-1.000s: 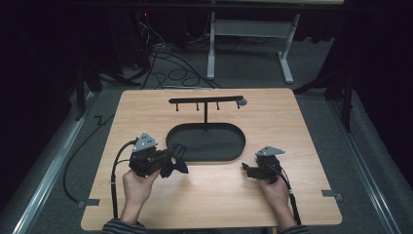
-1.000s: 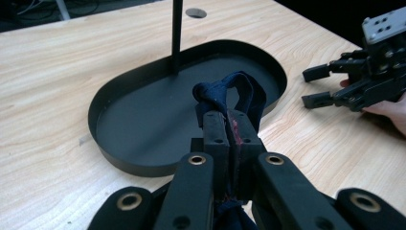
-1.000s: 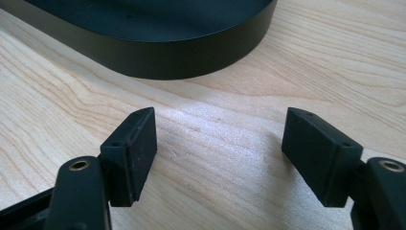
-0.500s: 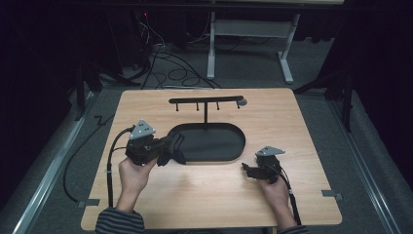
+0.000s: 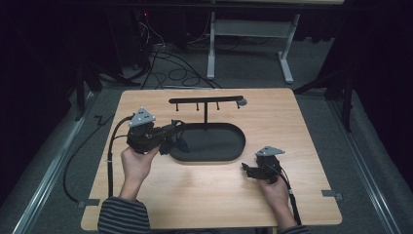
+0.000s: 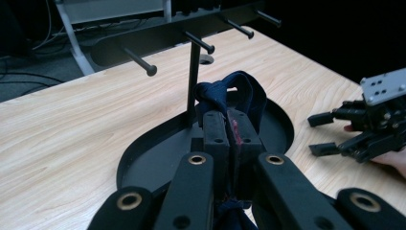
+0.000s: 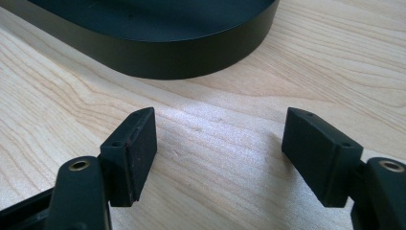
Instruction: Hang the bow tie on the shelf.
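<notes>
A dark blue cloth loop (image 6: 241, 89) is pinched between the jaws of my left gripper (image 6: 232, 125), which is shut on it. In the high view, the left gripper (image 5: 171, 138) hovers at the left end of the black oval tray (image 5: 229, 155), the cloth loop (image 5: 180, 143) hanging at its tip. From the tray rises a thin post (image 6: 193, 81) carrying a black bar with pegs (image 5: 204, 100). My right gripper (image 5: 245, 170) rests low on the table just right of the tray, jaws open and empty (image 7: 218, 153).
The wooden table (image 5: 292, 122) has bare room right and front of the tray. The tray's wall (image 7: 182, 60) lies just ahead of the right gripper. Cables and a white table frame (image 5: 248, 29) lie on the floor beyond the far edge.
My left gripper has risen and moved away from the person toward the tray's left end, carrying the cloth loop. The right gripper has stayed where it was.
</notes>
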`<action>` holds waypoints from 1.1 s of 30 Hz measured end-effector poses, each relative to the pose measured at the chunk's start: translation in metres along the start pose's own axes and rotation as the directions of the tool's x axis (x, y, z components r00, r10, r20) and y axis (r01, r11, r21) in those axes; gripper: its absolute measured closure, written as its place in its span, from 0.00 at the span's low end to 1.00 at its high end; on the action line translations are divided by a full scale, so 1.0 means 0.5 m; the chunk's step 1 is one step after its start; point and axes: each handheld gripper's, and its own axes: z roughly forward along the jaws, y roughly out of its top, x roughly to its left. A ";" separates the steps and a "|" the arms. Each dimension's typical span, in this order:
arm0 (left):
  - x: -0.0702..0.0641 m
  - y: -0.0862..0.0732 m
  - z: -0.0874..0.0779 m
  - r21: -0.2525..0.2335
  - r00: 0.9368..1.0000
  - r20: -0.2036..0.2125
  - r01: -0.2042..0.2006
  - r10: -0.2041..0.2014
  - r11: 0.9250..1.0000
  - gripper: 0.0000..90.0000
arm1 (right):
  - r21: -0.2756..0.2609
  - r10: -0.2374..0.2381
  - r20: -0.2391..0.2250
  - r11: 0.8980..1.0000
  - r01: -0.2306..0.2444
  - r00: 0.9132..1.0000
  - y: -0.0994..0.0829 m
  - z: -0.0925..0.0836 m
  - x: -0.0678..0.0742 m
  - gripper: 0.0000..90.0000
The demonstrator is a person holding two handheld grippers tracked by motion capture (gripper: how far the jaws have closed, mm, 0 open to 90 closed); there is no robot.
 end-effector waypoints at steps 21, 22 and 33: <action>0.033 0.023 0.008 -0.015 0.997 -0.062 0.043 -0.044 0.999 0.98 | -0.001 0.002 -0.002 1.000 -0.002 1.000 0.000 0.000 0.000 0.33; 0.035 0.022 0.013 -0.016 0.997 -0.062 0.049 -0.050 0.999 0.98 | -0.002 0.001 -0.003 1.000 -0.001 1.000 0.000 0.000 0.000 0.33; 0.038 0.038 0.050 -0.021 0.995 -0.070 0.070 -0.071 0.997 0.98 | -0.001 -0.002 -0.004 1.000 0.002 1.000 0.000 0.000 0.000 0.33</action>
